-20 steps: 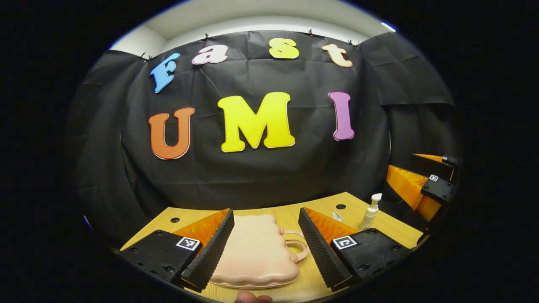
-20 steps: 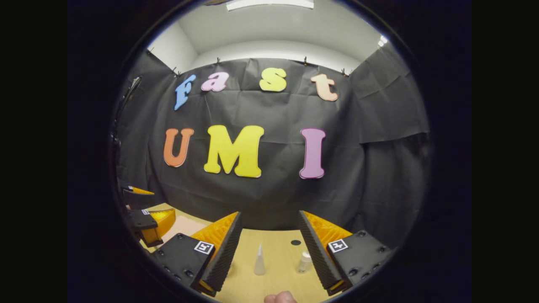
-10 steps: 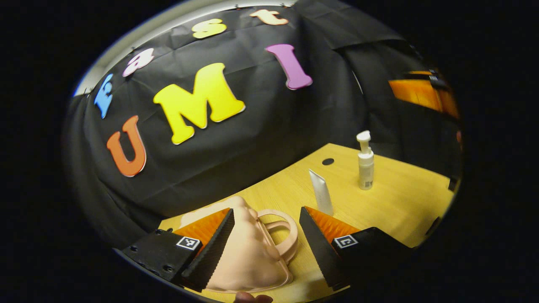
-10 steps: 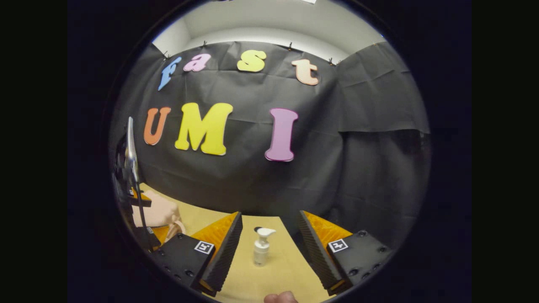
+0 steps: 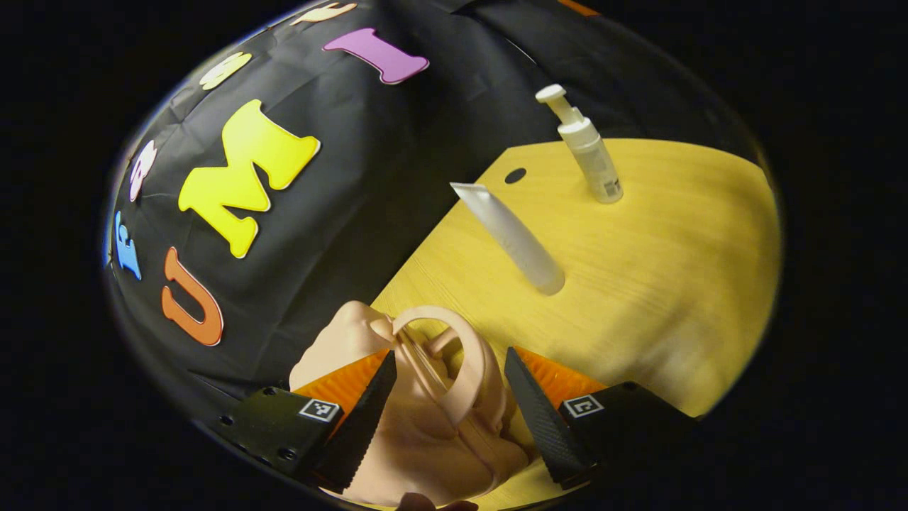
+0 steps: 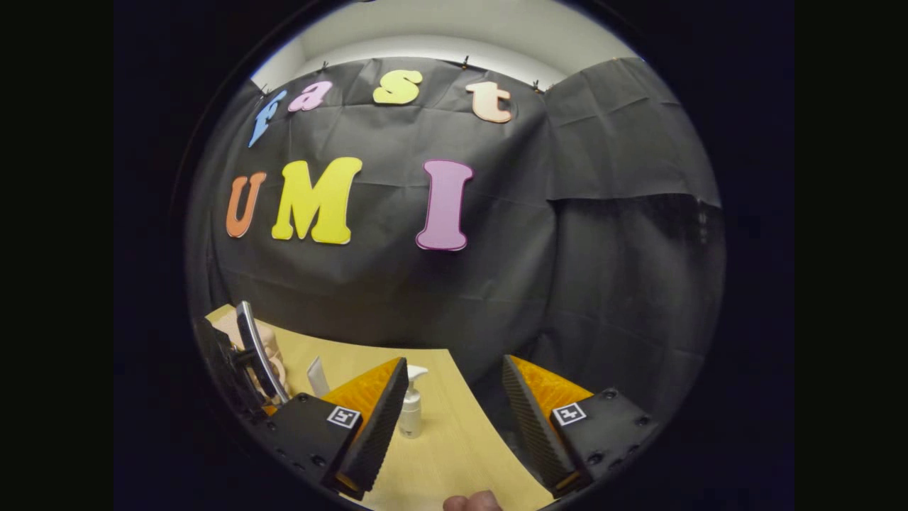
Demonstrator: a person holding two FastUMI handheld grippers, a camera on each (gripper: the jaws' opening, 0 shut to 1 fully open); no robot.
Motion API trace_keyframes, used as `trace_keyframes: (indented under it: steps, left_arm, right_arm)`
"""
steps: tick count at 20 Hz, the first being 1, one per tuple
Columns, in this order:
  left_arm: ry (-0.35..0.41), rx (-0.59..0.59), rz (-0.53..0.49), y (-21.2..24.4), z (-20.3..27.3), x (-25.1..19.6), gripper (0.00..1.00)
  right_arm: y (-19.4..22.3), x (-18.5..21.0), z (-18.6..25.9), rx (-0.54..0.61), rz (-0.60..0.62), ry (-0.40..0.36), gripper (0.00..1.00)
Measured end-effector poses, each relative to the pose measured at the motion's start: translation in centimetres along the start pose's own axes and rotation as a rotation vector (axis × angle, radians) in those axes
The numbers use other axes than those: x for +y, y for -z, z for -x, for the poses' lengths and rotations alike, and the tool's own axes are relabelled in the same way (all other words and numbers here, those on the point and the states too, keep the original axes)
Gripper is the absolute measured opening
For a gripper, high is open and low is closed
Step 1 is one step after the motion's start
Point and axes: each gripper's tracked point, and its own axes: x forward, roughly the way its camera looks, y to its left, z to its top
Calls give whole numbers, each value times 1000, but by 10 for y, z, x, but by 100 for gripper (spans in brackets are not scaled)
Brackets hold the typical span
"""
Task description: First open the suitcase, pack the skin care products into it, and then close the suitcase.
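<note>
We bracket the soft pink suitcase handle with wide-open left gripper; looks light, squashy; right gripper wide, empty.

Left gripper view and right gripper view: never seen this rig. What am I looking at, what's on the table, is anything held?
No robot arm: a person holds a two-finger gripper in each hand, and a fisheye camera rides on each.

In the left gripper view, the left gripper is open, its fingers either side of a closed pink suitcase and its handle; whether they touch it I cannot tell. Beyond stand a white tube and a pump bottle on the wooden table.

In the right gripper view, the right gripper is open, holding nothing, beside the bottle.
</note>
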Motion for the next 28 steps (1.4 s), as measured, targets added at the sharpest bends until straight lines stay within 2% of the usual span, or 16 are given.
trace_keyframes:
  steps: [5,6,7,8,9,11,14,17,18,24,28]
  left_arm:
    - [27,67,-39,11,-18,-10,95]
    - [46,78,-39,11,-19,-14,91]
    - [54,91,-42,13,-20,-17,79]
    - [57,95,-43,12,-20,-18,77]
    - [62,108,-46,12,-20,-20,69]
    - [70,123,-58,10,-19,-19,62]
    - [84,131,-52,9,-18,-16,49]
    - [69,135,-65,5,-15,-12,45]
    - [75,131,-67,5,-16,-13,31]
    - [79,155,-62,10,-24,-16,28]
    - [96,129,-13,4,-20,-13,15]
  right_arm:
    - [10,4,-1,30,-14,-17,80]
    - [11,6,-2,32,-19,-22,80]
    - [12,9,-3,32,-20,-28,80]
    - [12,12,-3,31,-19,-35,77]
    - [11,16,-3,29,-19,-45,77]
    - [9,21,-4,21,-16,-61,80]
    - [10,25,-5,22,-25,-71,77]
    - [14,27,-4,33,-36,-75,80]
    - [14,27,-4,33,-36,-74,80]
    - [16,32,-1,38,-47,-83,80]
    - [9,33,5,17,-40,-86,77]
